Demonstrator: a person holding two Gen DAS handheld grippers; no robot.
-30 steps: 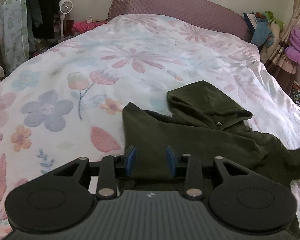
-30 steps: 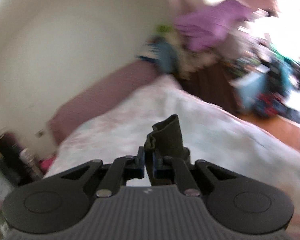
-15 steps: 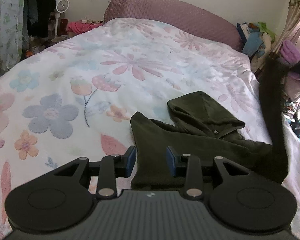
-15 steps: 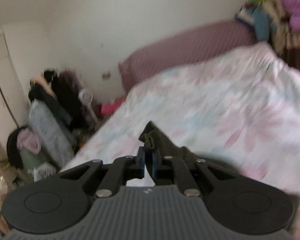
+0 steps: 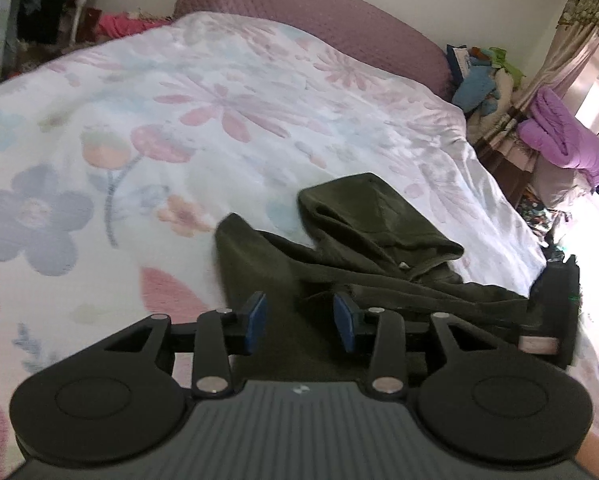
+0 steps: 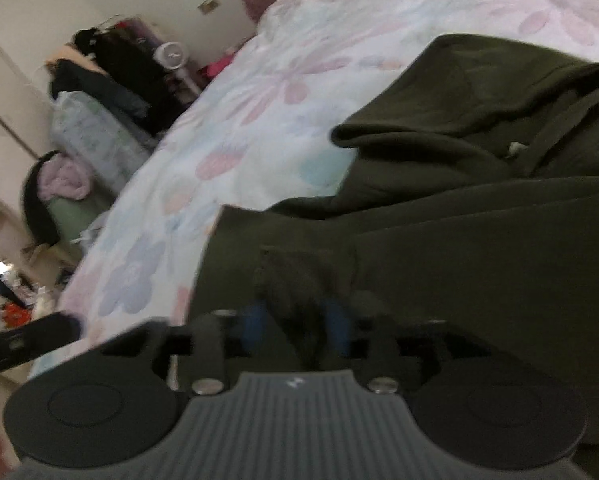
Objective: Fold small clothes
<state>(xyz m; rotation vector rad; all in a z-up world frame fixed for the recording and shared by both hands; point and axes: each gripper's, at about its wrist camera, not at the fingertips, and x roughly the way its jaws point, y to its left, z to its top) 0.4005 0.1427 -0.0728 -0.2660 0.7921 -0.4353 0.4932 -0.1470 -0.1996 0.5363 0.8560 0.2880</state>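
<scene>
R gripper [image 6: 295, 326]: jaws opening, blue pads apart w/ a sleeve cuff [image 6: 295, 280] of the dark green hoodie [image 6: 479, 248] between them, no longer pinched as far as the blur lets me tell. L gripper [image 5: 299, 322]: jaws about half open and widening a bit, only hoodie body fabric below the gap, nothing gripped.

Hoodie lies on the floral bedspread [image 5: 179, 120] near its R edge, hood [image 5: 375, 220] toward the purple headboard [image 5: 299, 4].

Step looks like laying the sleeve across the body. To do it well: let the cuff drop flat, back R out low w/o snagging it, then use both grippers to smooth the fold so the 2 layers line up.
</scene>
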